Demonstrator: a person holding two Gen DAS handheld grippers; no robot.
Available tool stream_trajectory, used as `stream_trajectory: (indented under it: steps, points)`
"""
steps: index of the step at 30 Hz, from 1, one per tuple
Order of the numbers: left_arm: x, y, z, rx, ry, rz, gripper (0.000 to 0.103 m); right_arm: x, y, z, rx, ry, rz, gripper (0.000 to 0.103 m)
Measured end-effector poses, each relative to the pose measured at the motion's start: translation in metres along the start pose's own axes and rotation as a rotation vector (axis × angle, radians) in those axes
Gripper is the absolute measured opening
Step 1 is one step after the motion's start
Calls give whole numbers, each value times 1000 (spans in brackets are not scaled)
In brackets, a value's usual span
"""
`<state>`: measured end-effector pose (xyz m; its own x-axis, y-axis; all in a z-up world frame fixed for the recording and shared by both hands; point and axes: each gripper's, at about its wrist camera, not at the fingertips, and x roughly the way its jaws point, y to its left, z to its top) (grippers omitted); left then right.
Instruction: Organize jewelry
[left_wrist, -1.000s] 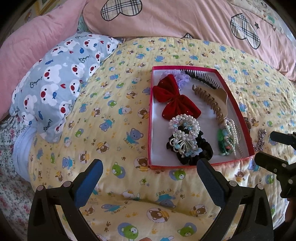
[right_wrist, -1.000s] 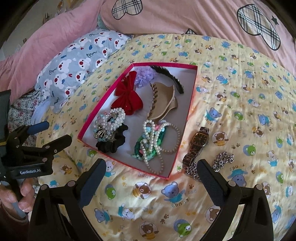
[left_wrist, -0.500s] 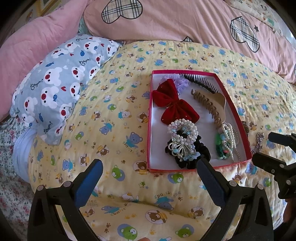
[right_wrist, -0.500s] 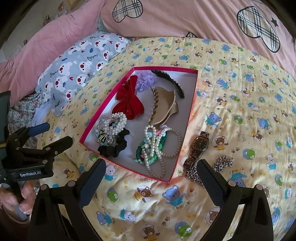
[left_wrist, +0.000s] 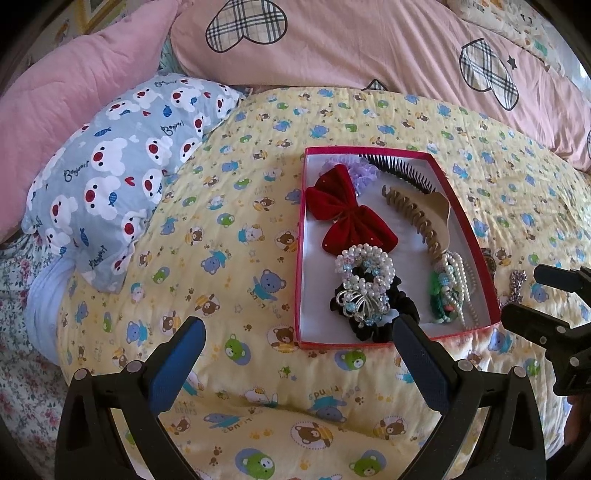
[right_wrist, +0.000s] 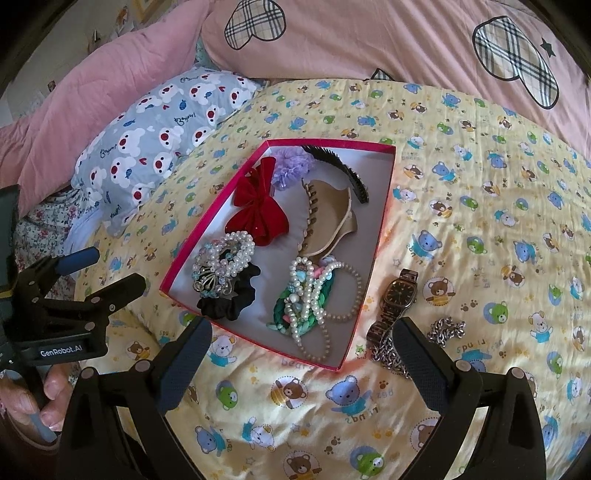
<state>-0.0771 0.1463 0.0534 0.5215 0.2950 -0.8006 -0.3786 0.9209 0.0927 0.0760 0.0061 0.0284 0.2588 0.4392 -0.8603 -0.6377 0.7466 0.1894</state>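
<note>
A red-rimmed box (right_wrist: 384, 206) (left_wrist: 300, 236) lies on the yellow bear-print quilt. It holds a red bow (right_wrist: 258, 210), a purple flower, a black comb, a tan claw clip (right_wrist: 328, 218), a pearl scrunchie (right_wrist: 225, 258) and bead necklaces (right_wrist: 310, 299). A brown wristwatch (right_wrist: 397, 295) and a silver chain (right_wrist: 445, 328) lie on the quilt right of the box. My right gripper (right_wrist: 301, 354) is open and empty, hovering near the box's front corner. My left gripper (left_wrist: 297, 356) is open and empty before the box's near edge.
A grey bear-print pillow (left_wrist: 110, 177) lies left of the box. Pink pillows (right_wrist: 369, 40) line the back. The quilt (right_wrist: 480, 221) stretches right of the box. My left gripper also shows in the right wrist view (right_wrist: 92, 280), at the left edge.
Both grippers have drawn back and up a little from the box, so the box sits lower and smaller in both views. Nothing was picked up.
</note>
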Motion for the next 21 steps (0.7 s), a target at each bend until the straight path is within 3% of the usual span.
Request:
stream_trajectory:
  steps: [21]
  points:
    - [0,1,1,1,-2,1,103,0,2,1,-2,-3,-6,99]
